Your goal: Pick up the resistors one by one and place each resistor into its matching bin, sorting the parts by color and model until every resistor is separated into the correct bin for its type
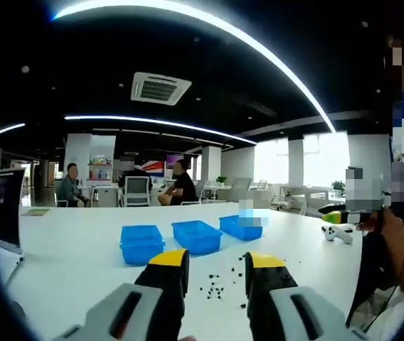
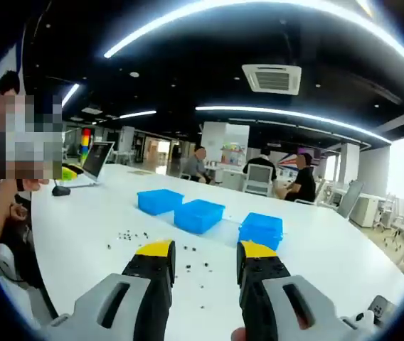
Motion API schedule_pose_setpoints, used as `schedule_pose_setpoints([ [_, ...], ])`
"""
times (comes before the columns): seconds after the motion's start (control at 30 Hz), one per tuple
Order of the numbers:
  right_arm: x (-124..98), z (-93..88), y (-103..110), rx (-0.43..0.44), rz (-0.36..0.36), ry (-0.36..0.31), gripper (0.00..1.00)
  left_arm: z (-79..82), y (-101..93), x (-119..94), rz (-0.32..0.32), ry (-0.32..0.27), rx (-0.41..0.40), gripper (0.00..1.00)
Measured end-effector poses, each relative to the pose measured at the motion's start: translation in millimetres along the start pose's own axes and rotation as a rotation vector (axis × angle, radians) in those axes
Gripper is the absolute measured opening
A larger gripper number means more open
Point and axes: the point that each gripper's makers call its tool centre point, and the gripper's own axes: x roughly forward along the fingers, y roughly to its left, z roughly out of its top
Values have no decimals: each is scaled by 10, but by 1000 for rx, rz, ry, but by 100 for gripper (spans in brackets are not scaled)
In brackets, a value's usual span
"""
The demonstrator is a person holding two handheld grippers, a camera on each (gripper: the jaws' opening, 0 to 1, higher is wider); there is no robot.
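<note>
Several small dark resistors [image 1: 218,287] lie scattered on the white table [image 1: 74,241], just ahead of my left gripper [image 1: 216,264], which is open and holds nothing. Three blue bins stand beyond them in a row: left [image 1: 141,242], middle [image 1: 197,235], right [image 1: 240,227]. In the right gripper view the same resistors [image 2: 132,236] spread across the table in front of my right gripper [image 2: 205,252], open with nothing between its yellow-tipped jaws. The blue bins [image 2: 199,214] stand behind the resistors there too.
A laptop [image 1: 4,206] sits at the table's left side, also seen as a laptop [image 2: 95,161] in the right gripper view. A white game controller [image 1: 338,232] lies at the right. A person [image 2: 6,185] sits close at the table edge; other people sit at far desks.
</note>
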Motion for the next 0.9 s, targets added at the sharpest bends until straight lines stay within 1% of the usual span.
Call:
schedule_pose_setpoints([
  [0.1, 0, -12, -4, -4, 0, 6, 36, -28, 7, 0, 1, 9, 1, 33],
  [0.43, 3, -15, 6, -7, 4, 7, 36, -10, -2, -3, -1, 3, 2, 33],
  [0.53, 1, -23, 3, -11, 0, 11, 36, -62, -13, 1, -10, 23, 3, 33],
  [0.63, 11, -48, 0, -8, 3, 17, 36, -60, -18, 7, -12, 21, 0, 33],
  [0.7, 5, -63, -17, -7, -1, 22, 36, -96, -41, 21, -18, 31, 3, 33],
  [0.9, -12, -52, -55, -4, -6, 16, 36, -112, -88, 40, -31, 38, 10, 33],
])
